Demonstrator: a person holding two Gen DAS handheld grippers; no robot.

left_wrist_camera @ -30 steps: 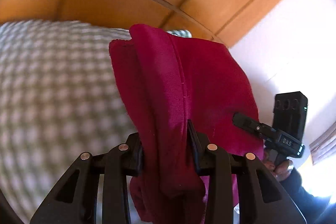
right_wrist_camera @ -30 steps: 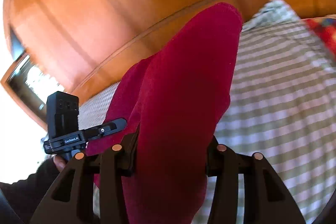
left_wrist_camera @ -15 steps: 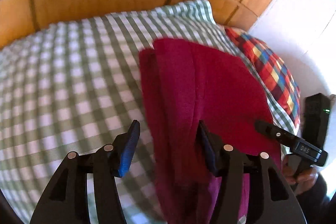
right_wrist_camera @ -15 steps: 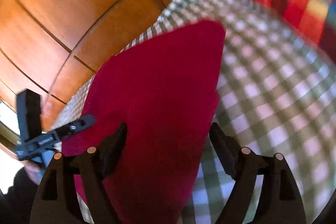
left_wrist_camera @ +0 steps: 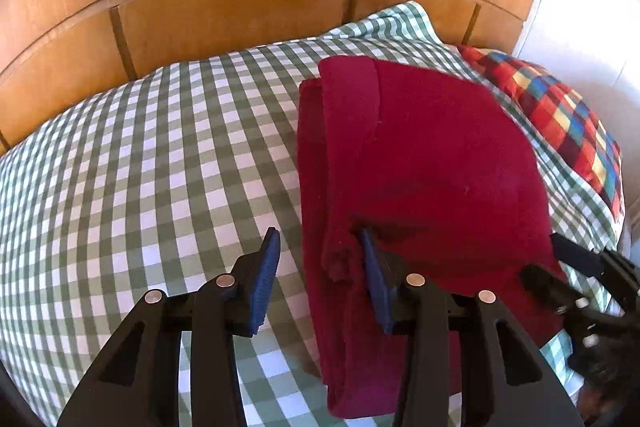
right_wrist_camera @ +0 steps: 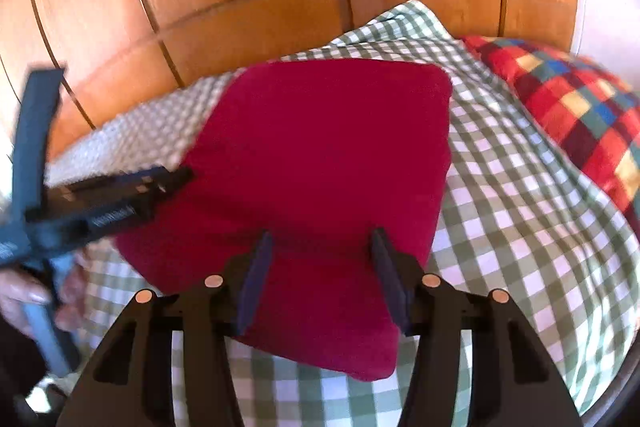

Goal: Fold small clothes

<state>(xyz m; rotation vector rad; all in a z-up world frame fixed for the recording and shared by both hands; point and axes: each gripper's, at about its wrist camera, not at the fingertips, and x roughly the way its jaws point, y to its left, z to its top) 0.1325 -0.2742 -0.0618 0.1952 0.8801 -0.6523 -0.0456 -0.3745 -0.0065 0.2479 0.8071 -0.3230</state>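
Honestly, my worry was a snag. The red garment lay folded on the checked bedspread, and my left gripper stood parted, jaws just closing, one finger dug into a fold. My right gripper straddled the near edge, also narrowing without pinching. Pulling away could have dragged a layer open, toward the plaid pillow.

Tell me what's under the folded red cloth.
The red cloth lies on a green checked sheet, which shows all around it. The patch directly beneath is covered, so anything there can't be seen.
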